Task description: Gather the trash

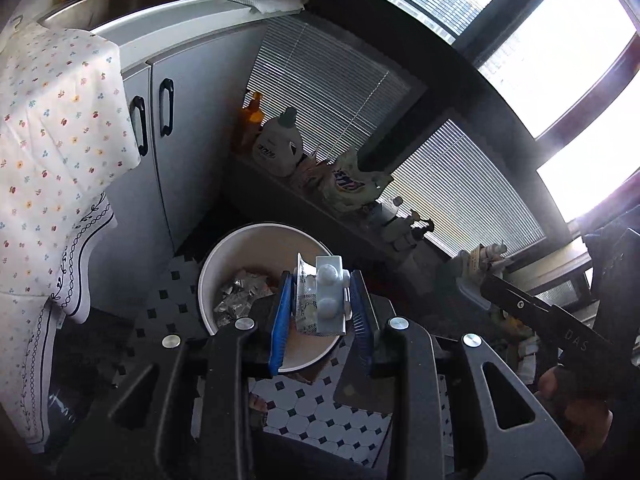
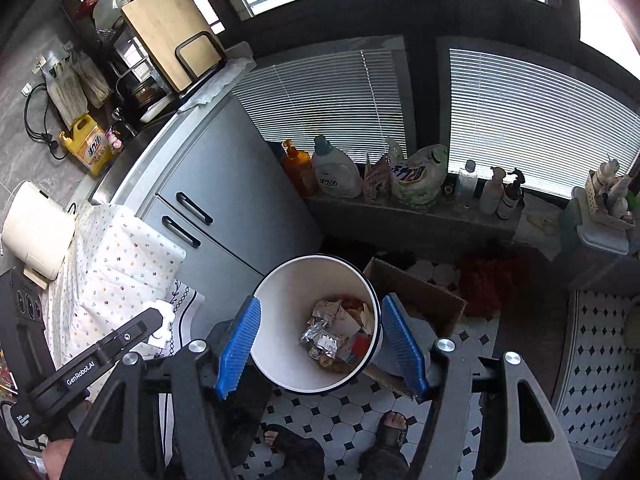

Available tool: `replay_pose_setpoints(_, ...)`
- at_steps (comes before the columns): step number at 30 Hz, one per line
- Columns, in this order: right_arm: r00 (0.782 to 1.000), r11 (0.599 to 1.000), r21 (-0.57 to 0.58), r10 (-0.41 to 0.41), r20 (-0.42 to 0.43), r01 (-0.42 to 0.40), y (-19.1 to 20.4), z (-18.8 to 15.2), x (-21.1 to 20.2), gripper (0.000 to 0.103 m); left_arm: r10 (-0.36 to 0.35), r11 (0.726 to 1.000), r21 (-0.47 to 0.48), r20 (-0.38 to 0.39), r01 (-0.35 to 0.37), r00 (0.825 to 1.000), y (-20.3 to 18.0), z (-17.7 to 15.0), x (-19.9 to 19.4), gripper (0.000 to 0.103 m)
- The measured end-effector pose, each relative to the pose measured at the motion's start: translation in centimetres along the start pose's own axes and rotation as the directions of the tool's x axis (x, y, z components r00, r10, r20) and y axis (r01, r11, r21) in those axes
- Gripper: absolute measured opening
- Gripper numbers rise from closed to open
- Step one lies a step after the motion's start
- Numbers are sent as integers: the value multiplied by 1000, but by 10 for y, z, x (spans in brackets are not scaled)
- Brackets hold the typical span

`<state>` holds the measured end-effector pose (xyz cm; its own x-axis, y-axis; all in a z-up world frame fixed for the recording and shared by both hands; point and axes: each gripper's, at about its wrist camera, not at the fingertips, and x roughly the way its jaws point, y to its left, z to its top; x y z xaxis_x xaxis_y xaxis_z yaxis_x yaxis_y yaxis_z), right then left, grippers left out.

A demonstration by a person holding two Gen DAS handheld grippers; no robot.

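Note:
A white round trash bin [image 1: 224, 256] stands on the tiled floor, with foil and paper scraps [image 1: 240, 294] inside. My left gripper [image 1: 320, 312] is shut on a white blister pack with a clear wrapper [image 1: 326, 300] and holds it over the bin's near rim. In the right wrist view the same bin [image 2: 280, 300] sits between the blue fingers [image 2: 240, 344] of my right gripper [image 2: 320, 350], which is open and empty above it. The trash [image 2: 340, 332] lies at the bin's bottom. The left gripper body [image 2: 108, 348] shows at lower left.
A grey cabinet [image 2: 240, 200] and a floral cloth [image 2: 116, 264] are left of the bin. A cardboard box [image 2: 420, 296] sits right of it. Detergent bottles [image 2: 336, 172] and bags line the ledge under the blinds. The person's feet [image 2: 394, 424] stand on the tiles.

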<state>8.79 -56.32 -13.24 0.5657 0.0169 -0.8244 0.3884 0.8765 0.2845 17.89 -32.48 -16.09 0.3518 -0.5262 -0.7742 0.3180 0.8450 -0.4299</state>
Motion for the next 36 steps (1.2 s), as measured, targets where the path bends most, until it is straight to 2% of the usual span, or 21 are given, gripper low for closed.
replay_pose_setpoints(2, 1000, 1000, 17, -12, 8, 12, -11, -1, -6, 63, -12, 1000, 15, -5, 12, 1000, -8, 1, 7, 31)
replay_pose_setpoints(4, 1000, 999, 30, -23, 15, 22, -22, -2, -11, 63, -28, 999, 25, -10, 28, 1000, -14, 1, 11, 40)
replay_pose_setpoints(6, 999, 999, 41, -33, 17, 32, -29, -4, -15, 63, -33, 999, 30, 3, 33, 999, -17, 3, 10, 70)
replay_pose_setpoints(9, 999, 998, 50, -39, 11, 38, -36, -7, -16, 63, -27, 999, 34, 36, 25, 999, -19, 5, 4, 81)
replay_pose_setpoints(12, 999, 998, 45, -32, 4, 32, -35, -10, -14, 64, -4, 1000, 10, 48, 3, 999, -12, 5, -4, 86)
replay_pose_setpoints(16, 1000, 1000, 20, -8, 10, 8, -20, -9, -9, 71, 38, 999, -18, 78, -37, 996, 4, 3, -24, 91)
replay_pose_setpoints(24, 997, 994, -94, 66, 27, -64, 43, -3, -7, 80, 141, 989, -56, 155, -134, 978, 38, -1, -80, 94)
replay_pose_setpoints(27, 994, 986, -139, 102, 33, -97, 72, -2, -13, 83, 178, 983, -76, 185, -166, 967, 51, -2, -107, 97)
replay_pose_setpoints(31, 987, 968, -210, 152, 55, -137, 107, 0, -28, 94, 237, 970, -108, 236, -217, 942, 64, -7, -143, 97)
replay_pose_setpoints(36, 975, 936, -289, 218, 28, -201, 140, 3, -45, 95, 307, 947, -189, 278, -261, 910, 74, -17, -190, 97)
